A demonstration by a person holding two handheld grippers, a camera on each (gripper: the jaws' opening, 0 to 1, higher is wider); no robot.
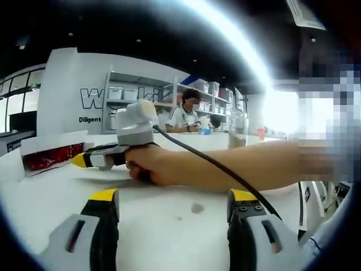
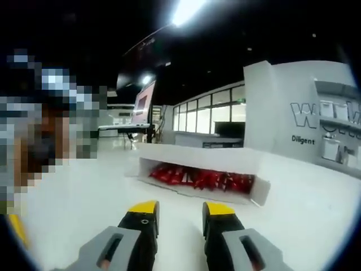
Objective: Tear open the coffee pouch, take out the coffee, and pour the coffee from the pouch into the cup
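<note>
On the white surface (image 2: 316,192) ahead of our right gripper (image 2: 179,212) lies an open white box (image 2: 197,161) full of red coffee pouches (image 2: 200,179), its fingers slightly apart and empty. Our left gripper (image 1: 172,203) hovers with fingers wide open, holding nothing, facing the hand (image 1: 149,165) around the right gripper's handle near that box (image 1: 48,152).

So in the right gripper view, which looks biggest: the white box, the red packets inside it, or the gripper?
1. White box, widest
2. Right gripper, though nearness to the camera enlarges it
3. Red packets, smallest
</note>
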